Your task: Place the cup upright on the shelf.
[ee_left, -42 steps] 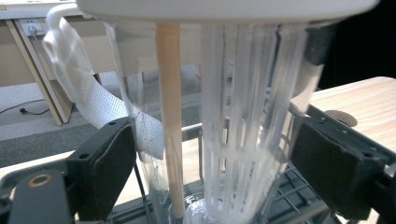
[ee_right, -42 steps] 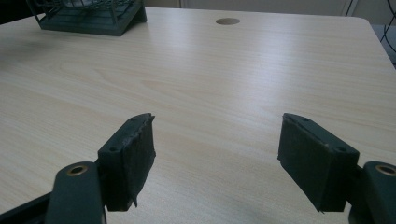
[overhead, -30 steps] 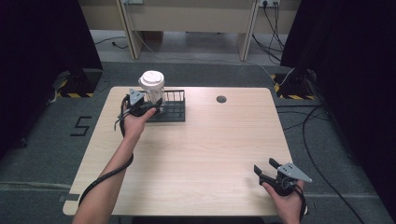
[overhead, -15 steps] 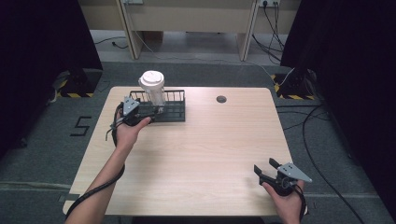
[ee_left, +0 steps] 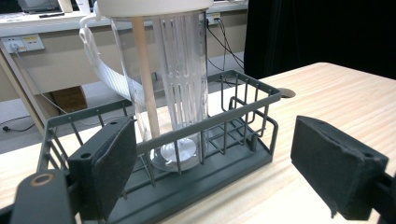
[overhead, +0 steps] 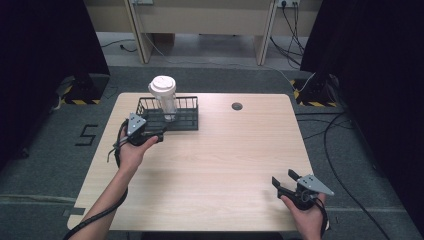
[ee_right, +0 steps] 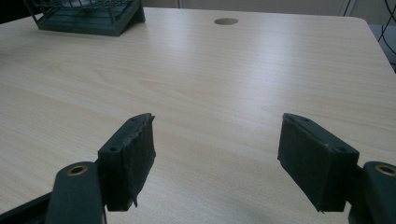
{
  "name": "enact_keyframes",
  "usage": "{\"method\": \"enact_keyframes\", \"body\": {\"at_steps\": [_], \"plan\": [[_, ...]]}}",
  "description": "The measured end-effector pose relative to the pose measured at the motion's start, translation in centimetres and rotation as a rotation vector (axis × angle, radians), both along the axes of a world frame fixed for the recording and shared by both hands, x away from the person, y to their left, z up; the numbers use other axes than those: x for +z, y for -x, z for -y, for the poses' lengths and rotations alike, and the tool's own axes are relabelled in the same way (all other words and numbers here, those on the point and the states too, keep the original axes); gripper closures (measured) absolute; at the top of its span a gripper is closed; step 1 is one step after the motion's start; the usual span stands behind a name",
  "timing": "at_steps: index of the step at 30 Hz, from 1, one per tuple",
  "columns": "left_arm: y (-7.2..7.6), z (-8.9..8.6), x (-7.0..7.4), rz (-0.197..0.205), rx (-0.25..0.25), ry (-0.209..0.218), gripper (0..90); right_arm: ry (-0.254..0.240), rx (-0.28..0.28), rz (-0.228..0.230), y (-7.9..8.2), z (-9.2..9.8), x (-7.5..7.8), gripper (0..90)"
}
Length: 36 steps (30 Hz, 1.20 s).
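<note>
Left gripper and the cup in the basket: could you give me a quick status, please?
Left gripper open, empty, just short of wire basket. Clear lidded cup upright inside basket. Right gripper open, idle near table edge. Nothing in the way.

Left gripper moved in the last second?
Yes. The left gripper has pulled back from the bottle toward the person; it now sits just in front of the rack, jaws open.

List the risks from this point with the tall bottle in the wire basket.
1. The tall clear plastic bottle with a white lid stands well above the low rim of the dark wire basket, so a nudge might tip it.
2. The left gripper is open close to the basket's near wall; moving forward, its fingers could catch the wires and drag the basket.
3. The basket sits near the far edge of the light wooden table; a push might slide it off.
</note>
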<state>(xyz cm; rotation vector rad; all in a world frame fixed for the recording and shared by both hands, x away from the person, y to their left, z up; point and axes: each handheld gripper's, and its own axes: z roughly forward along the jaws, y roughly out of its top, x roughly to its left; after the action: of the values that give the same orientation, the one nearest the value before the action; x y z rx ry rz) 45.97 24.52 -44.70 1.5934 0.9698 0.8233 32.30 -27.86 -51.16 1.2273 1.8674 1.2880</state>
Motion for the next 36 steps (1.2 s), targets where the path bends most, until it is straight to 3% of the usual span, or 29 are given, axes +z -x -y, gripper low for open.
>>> {"method": "enact_keyframes", "body": {"at_steps": [13, 36], "plan": [[2.8, -0.9, -1.0, -0.011, -0.012, 0.027, 14.3, 0.006, 0.000, 0.005, 0.0, 0.0, 0.0, 27.7], [6.7, -1.9, -2.2, -0.020, -0.032, 0.018, 14.3, 0.008, 0.001, 0.003, 0.0, 0.0, 0.0, 27.7]]}}
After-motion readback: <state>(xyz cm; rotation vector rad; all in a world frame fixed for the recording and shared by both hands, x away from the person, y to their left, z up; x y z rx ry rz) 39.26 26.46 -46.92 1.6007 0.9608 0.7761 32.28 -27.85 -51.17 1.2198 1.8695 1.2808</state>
